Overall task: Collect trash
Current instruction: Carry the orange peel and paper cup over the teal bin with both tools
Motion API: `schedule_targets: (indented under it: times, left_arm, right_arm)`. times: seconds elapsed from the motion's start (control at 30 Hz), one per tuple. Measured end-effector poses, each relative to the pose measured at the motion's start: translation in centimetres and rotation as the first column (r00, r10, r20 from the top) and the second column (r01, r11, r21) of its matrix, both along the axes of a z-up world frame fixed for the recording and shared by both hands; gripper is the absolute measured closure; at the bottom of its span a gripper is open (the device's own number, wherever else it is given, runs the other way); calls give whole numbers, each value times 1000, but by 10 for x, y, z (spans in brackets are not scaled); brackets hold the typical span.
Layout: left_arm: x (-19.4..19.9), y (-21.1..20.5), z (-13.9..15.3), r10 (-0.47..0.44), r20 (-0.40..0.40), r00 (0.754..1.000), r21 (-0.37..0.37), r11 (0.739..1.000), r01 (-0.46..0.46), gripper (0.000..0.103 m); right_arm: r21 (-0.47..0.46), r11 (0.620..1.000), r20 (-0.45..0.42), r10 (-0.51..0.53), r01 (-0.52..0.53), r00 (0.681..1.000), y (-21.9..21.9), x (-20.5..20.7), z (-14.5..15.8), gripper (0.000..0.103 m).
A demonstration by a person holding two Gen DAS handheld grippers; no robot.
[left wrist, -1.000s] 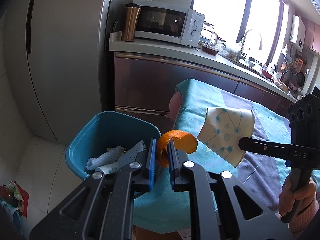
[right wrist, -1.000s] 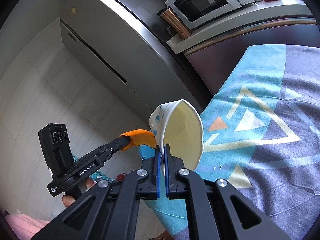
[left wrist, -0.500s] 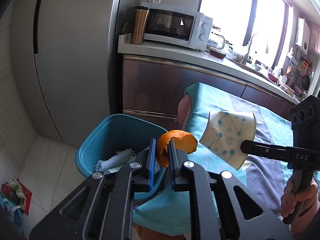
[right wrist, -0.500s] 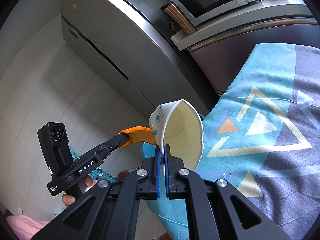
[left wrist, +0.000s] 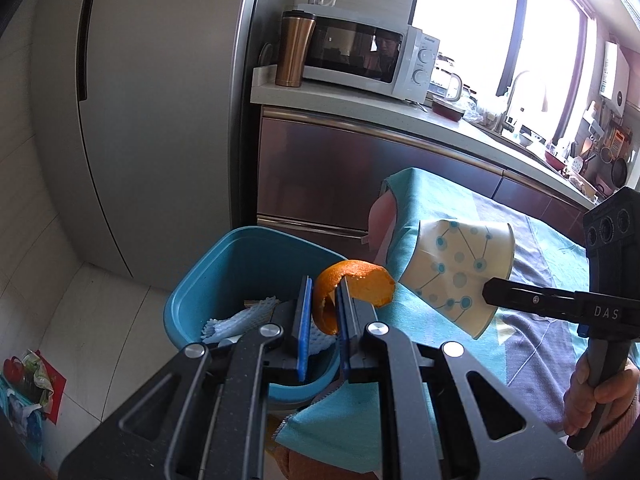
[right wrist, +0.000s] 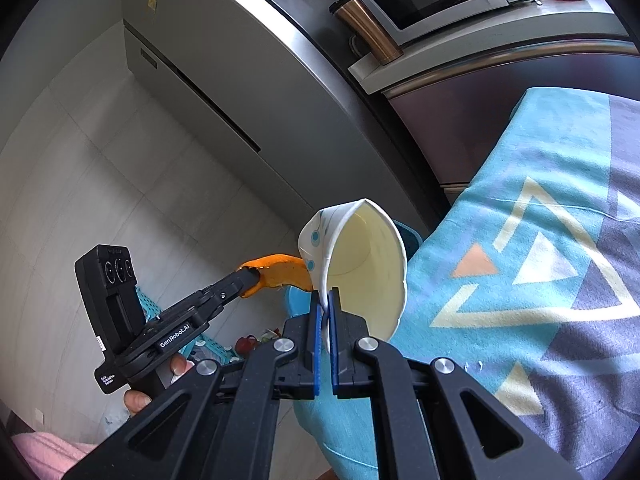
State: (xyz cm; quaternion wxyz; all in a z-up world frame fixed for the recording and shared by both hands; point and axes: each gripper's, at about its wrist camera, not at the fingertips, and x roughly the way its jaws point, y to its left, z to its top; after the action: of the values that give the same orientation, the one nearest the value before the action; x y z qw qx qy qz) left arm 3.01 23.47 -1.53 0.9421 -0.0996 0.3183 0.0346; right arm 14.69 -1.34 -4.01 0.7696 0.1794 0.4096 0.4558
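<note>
Left wrist view: the left gripper (left wrist: 323, 312) is clamping a curled orange peel (left wrist: 352, 286) above the blue plastic bin (left wrist: 224, 280). Right wrist view: the right gripper (right wrist: 326, 312) is pinching the rim of a crumpled dotted paper cup (right wrist: 360, 264) beside the patterned tablecloth (right wrist: 520, 240).

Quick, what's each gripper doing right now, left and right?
Left gripper: closed on the orange peel.
Right gripper: closed on the rim of the paper cup.

Grey fridge (left wrist: 160, 112), white microwave (left wrist: 368, 60), copper tumbler (left wrist: 294, 54), patterned tablecloth (right wrist: 540, 280)
</note>
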Motion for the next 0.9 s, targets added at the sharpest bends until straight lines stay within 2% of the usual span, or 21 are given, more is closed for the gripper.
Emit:
schedule_targets:
  times: [0.47,0.9]
  left_arm:
    - [5,14,-7,45,-19,999,-7,999,-45,91]
    - [19,27,-23,75,-42,996,-10,997,-75,91]
  right_arm:
    - [-19,999,-20,28,-29,999,17,7,-4,100]
    - [-79,996,-33,43,-45,999,41,19,-6,100]
